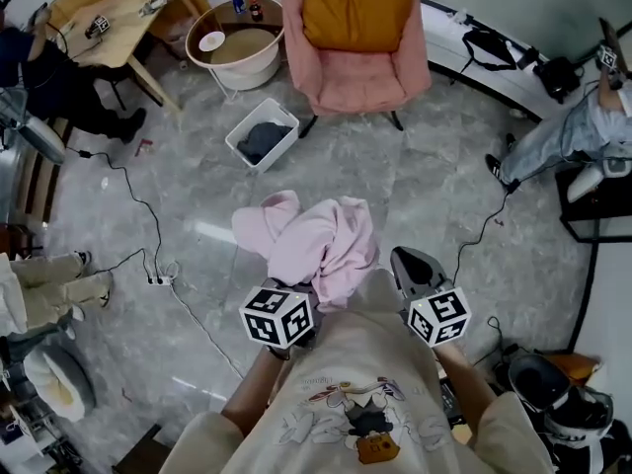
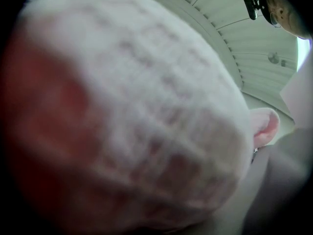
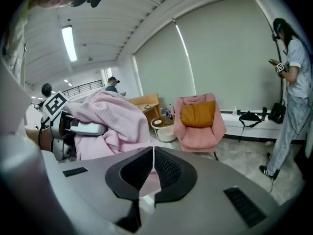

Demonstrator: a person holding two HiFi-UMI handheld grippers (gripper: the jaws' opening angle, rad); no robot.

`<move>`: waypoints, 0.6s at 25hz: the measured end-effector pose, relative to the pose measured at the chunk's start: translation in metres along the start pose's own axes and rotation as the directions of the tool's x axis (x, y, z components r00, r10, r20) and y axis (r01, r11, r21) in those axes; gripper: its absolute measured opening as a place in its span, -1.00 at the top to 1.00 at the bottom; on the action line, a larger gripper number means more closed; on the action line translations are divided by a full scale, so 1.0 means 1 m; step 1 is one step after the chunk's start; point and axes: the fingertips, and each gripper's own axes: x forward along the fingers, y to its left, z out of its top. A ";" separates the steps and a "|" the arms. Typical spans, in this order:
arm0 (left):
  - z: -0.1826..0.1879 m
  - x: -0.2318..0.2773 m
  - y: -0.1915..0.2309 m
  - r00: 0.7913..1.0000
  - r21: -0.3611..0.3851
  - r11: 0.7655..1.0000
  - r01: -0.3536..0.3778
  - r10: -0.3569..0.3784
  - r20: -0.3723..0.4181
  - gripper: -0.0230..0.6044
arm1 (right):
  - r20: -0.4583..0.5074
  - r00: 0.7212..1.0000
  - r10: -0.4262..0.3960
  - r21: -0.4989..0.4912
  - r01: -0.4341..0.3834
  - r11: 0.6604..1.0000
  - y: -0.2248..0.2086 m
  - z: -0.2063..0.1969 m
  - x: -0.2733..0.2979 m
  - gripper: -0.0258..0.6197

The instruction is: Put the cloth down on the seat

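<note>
The person is carrying the pink cloth (image 1: 316, 245) draped over the wide-open left fingers (image 3: 85, 128) while the right fingers (image 3: 171, 173) are resting closed and empty, so the next move is calling for reaching the chair seat (image 1: 360, 85) well ahead of them.
</note>
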 end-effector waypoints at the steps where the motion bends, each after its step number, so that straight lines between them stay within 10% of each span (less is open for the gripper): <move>1: 0.003 0.002 0.001 1.000 -0.002 1.000 0.007 -0.007 -0.010 -0.23 | -0.006 1.000 -0.009 0.008 0.009 1.000 0.000 0.000 -0.001 0.84; 15: 0.072 0.126 -0.002 0.997 0.047 0.999 0.027 -0.023 -0.076 -0.23 | 0.066 0.997 0.027 0.148 -0.037 0.988 -0.099 0.052 0.077 0.84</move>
